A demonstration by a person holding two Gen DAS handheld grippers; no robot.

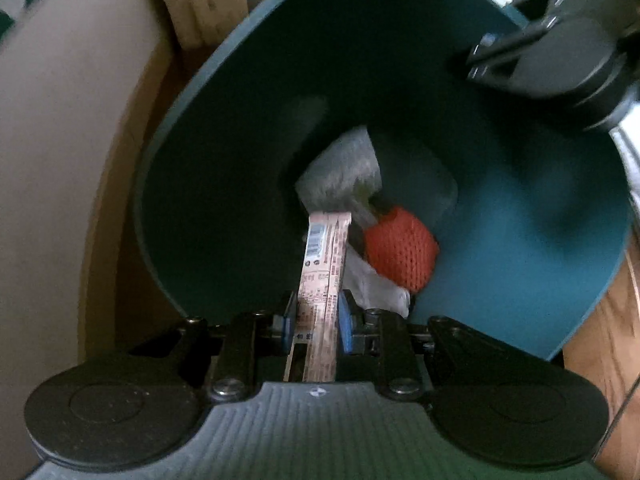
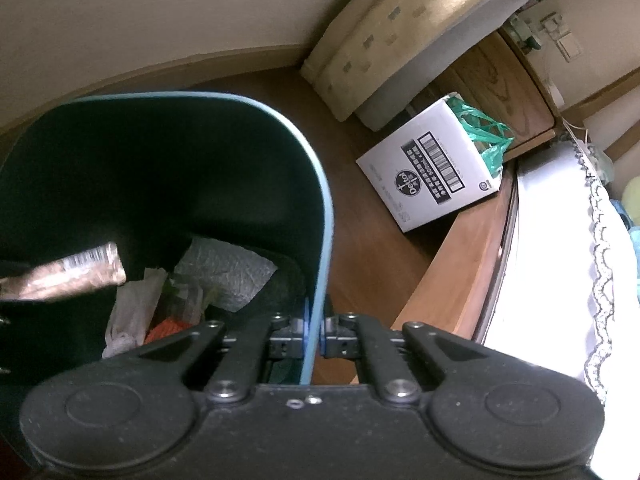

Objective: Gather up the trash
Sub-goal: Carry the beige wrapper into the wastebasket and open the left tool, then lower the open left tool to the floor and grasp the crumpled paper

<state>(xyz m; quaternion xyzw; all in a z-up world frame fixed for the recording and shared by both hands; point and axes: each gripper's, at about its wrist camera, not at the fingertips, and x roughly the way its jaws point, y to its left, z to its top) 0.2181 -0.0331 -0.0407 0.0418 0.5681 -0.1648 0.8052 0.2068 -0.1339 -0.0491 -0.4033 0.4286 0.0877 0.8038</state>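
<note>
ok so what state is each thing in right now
left gripper: shut on the pink printed wrapper, held over the bin
right gripper: shut on the rim of the teal plastic bin
teal plastic bin: open, part filled with trash
white cardboard box: tilted, green plastic bag sticking out

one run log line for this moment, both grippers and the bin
left gripper: shut on pink wrapper, over bin opening | right gripper: shut on bin rim | bin: holds orange net, white paper | wrapper: not yet dropped
</note>
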